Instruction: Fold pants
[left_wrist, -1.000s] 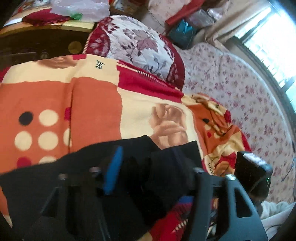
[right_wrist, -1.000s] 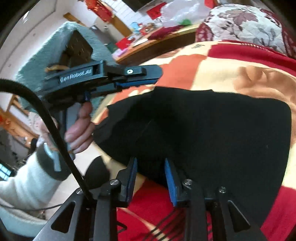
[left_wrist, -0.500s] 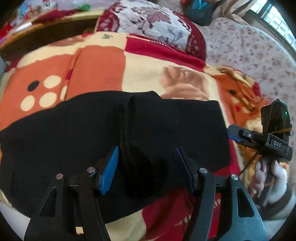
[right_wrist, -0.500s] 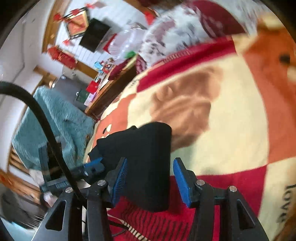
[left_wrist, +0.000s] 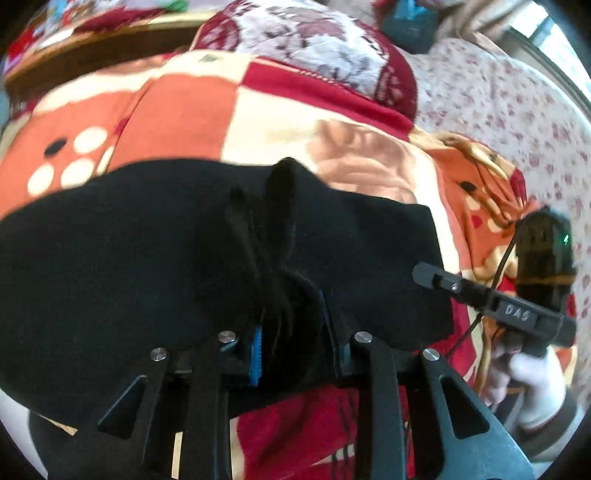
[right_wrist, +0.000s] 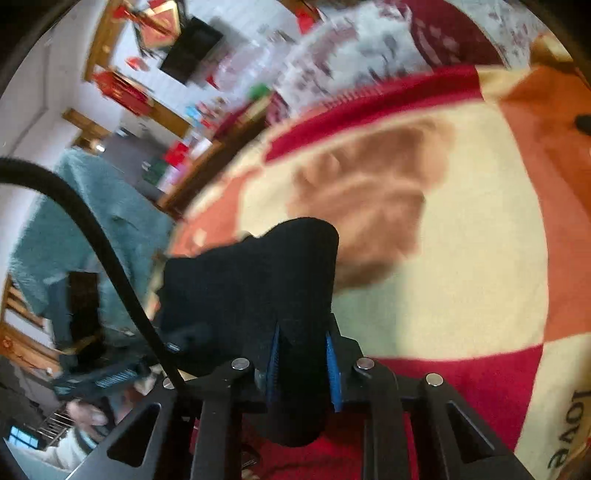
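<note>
Black pants (left_wrist: 147, 258) lie across an orange, cream and red blanket (left_wrist: 184, 103) on a bed. My left gripper (left_wrist: 295, 339) is shut on a bunched fold at the near edge of the pants. My right gripper (right_wrist: 303, 354) is shut on another part of the near edge of the pants (right_wrist: 258, 280), which rise in a lifted flap between its blue pads. The right gripper also shows in the left wrist view (left_wrist: 498, 306), at the right end of the pants.
A floral pillow (left_wrist: 314, 44) lies at the head of the bed. A flowered sheet (left_wrist: 517, 110) covers the right side. A teal fuzzy cover (right_wrist: 74, 229) and a wooden shelf with clutter (right_wrist: 192, 147) stand beyond the bed's left side.
Both grippers have gone from open around the pants' near edge to shut on the fabric. The right gripper's view has swung and the flap in it has risen.
</note>
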